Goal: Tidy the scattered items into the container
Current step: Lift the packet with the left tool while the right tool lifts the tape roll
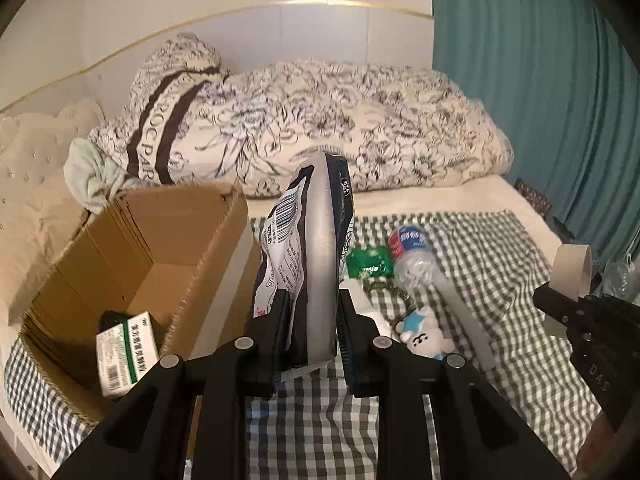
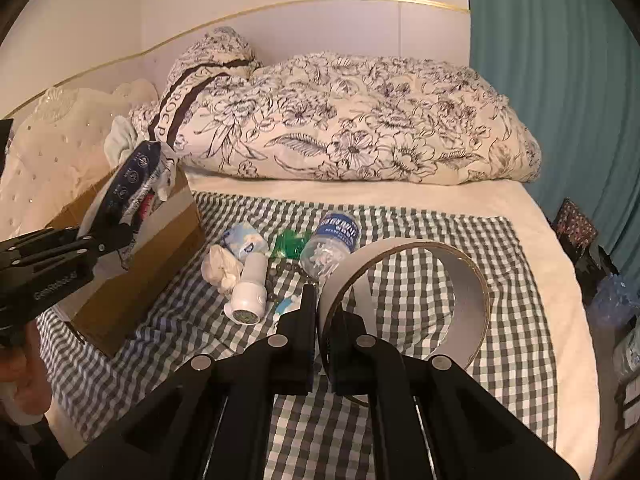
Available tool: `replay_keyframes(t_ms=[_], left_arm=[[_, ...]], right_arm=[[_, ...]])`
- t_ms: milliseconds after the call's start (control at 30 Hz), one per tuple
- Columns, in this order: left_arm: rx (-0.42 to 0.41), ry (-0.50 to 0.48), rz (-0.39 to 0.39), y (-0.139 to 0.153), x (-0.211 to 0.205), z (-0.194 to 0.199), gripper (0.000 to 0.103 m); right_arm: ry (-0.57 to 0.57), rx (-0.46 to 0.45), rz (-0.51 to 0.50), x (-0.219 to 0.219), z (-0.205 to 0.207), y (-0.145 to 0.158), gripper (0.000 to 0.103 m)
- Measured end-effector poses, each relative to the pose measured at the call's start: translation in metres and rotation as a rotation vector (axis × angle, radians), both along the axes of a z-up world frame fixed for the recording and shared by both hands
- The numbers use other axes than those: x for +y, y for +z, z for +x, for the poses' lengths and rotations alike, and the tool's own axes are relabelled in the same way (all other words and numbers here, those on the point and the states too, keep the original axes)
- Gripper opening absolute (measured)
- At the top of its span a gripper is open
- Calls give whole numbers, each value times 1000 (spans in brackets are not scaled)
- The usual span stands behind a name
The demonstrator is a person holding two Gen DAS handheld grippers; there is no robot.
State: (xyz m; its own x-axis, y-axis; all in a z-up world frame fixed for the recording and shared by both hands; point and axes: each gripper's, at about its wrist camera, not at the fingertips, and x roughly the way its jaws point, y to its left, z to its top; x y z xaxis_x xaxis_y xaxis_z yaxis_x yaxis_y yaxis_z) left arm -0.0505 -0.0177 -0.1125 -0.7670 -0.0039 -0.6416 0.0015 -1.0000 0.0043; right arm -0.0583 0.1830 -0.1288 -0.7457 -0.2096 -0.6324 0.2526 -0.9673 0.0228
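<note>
My left gripper [image 1: 312, 312] is shut on a black-and-white snack packet [image 1: 308, 248] and holds it upright, just right of the open cardboard box [image 1: 132, 240]; it also shows in the right wrist view [image 2: 96, 236] over the box [image 2: 132, 280]. A green-and-white carton [image 1: 124, 352] lies in the box. My right gripper [image 2: 322, 312] is shut on the rim of a tape roll [image 2: 404, 300], held above the checked cloth [image 2: 440, 240]. On the cloth lie a crushed water bottle [image 2: 332, 244], a green packet [image 2: 292, 244], a white cylinder [image 2: 250, 292], a crumpled tissue [image 2: 222, 268] and a bead string [image 2: 280, 272].
A folded floral quilt [image 2: 352, 120] lies across the back of the bed. White pillows [image 2: 52, 152] sit left behind the box. A teal curtain [image 2: 560, 80] hangs at right, with bags [image 2: 580, 240] beside the bed. A small white plush [image 1: 424, 332] lies near the left gripper.
</note>
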Motion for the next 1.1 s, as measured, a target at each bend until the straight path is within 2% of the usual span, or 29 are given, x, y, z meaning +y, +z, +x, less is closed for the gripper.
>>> replay_keyframes(t_ms=[667,833,967,1100], left_arm=[[137,35,11,56,-24,41,24],[154,55,14,61,-39,48,24],[174,98,-17,64,-55,52,24],[187,129,5,69,-75,56,24]], right_arm=[[43,155,-2,-30,31,52,4],[62,184,0,-42,33,62,4],[77,202,-11,-51,36,68,4],[105,222,-20,-65,40,75,4]])
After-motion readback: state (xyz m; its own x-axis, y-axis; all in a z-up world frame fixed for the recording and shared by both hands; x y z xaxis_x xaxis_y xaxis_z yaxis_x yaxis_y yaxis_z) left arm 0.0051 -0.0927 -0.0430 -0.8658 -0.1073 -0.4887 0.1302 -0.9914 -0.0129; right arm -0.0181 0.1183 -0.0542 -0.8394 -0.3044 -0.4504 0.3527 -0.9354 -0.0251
